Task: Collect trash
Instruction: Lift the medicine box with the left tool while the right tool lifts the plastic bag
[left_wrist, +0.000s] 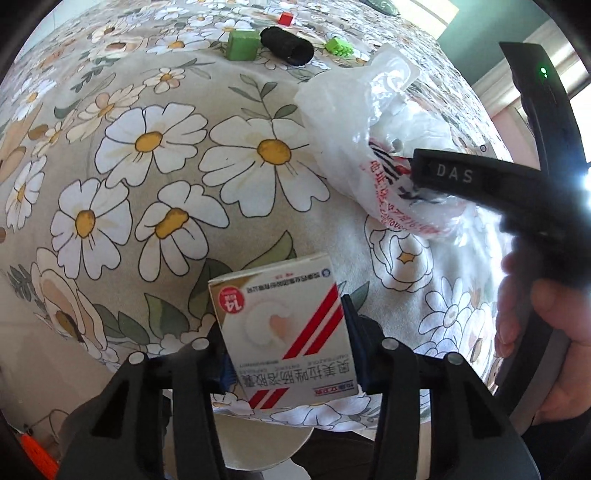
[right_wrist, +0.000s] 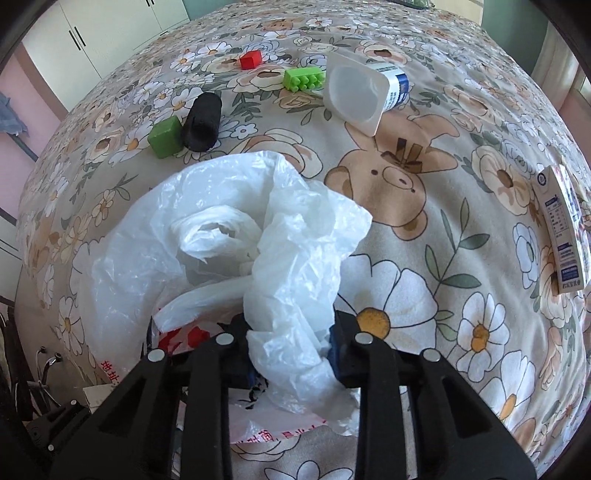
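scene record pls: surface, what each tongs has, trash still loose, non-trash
surface: floral bedsheet
left tongs: shut on medicine box
right tongs: shut on plastic bag
loose trash: yogurt cup, milk carton
non-trash: green cube, black roll, green brick, red cube

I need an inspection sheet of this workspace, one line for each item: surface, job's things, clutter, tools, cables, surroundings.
Surface: floral cloth, wrinkled, covering the whole work area.
Job's things: medicine box at the near edge; white plastic bag, crumpled; empty yogurt cup on its side; carton lying flat at the right.
Clutter: green cube touching a black cylinder; green studded brick; red cube.
Tools: left tool shut on the medicine box; right tool shut on a fold of the plastic bag.
Cables: nothing seen.
Surroundings: white cabinet doors, pink wall.
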